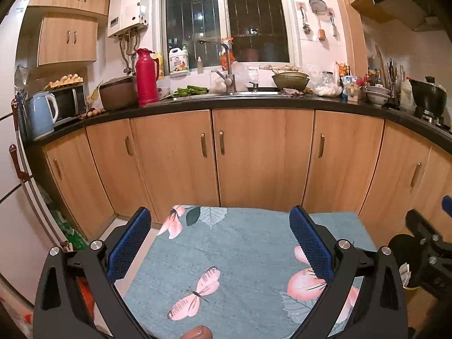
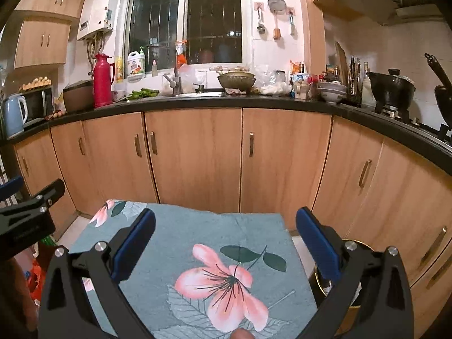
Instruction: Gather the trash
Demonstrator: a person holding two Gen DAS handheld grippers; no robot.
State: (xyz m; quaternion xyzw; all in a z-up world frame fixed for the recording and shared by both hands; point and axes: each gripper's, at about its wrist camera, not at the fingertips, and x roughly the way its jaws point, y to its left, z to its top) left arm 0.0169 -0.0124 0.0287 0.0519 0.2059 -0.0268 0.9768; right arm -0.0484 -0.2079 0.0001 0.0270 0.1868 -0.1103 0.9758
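Observation:
My left gripper (image 1: 219,220) is open and empty, held above a small table covered with a teal floral cloth (image 1: 240,254). My right gripper (image 2: 226,220) is open and empty above the same cloth (image 2: 197,240). A black bin with a gold rim (image 2: 356,250) stands on the floor right of the table, partly hidden behind my right finger; it also shows in the left wrist view (image 1: 401,243), with a bit of white paper (image 1: 404,272) in it. The right gripper's body shows at the right edge of the left wrist view (image 1: 423,234).
Wooden cabinets (image 1: 254,155) under a black counter (image 1: 254,103) face me. On the counter stand a red thermos (image 1: 146,77), a blue kettle (image 1: 41,113), a sink faucet (image 1: 227,67), bowls and a black pot (image 1: 428,96). Red and green bags (image 1: 70,231) lie on the floor left.

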